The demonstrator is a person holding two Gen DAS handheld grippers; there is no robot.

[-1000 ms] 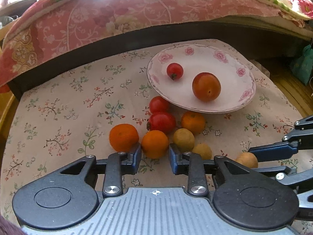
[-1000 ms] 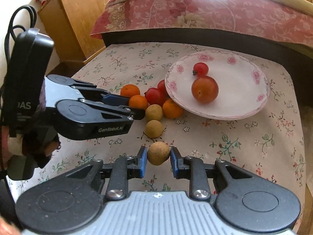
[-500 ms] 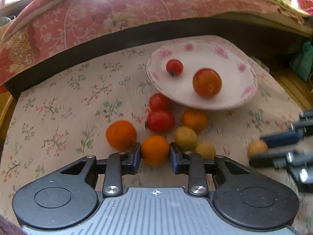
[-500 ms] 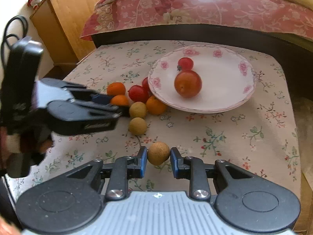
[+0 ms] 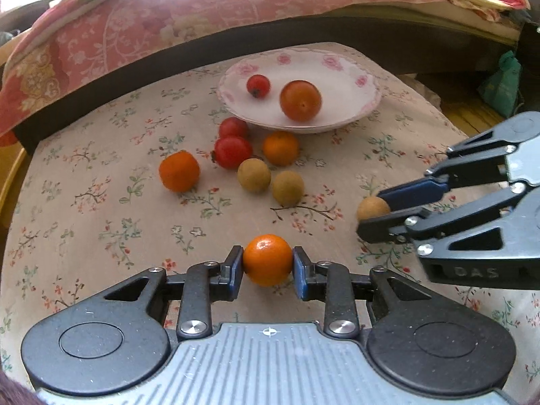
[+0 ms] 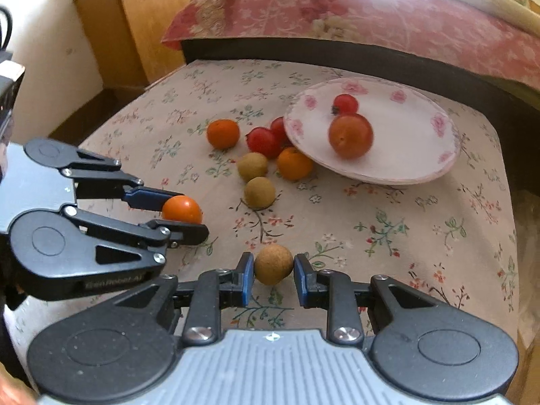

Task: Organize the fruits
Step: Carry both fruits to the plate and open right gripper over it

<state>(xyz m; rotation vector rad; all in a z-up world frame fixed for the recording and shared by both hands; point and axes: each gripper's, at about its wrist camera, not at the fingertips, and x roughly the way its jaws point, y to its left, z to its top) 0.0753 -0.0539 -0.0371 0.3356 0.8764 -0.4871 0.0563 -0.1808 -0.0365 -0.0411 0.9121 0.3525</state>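
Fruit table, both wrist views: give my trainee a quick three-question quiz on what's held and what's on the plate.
1. True or false: the left tool is shut on an orange.
2. How many fruits lie on the plate?
3. What does the right tool grip: A) tomato, B) brown round fruit, C) nothing?

Key: 1 true; 2 two; 3 B.

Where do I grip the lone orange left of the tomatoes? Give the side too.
Probably grip the orange across its widest middle, from above on the near side: it is round and free on the cloth, only a tomato close at its right.
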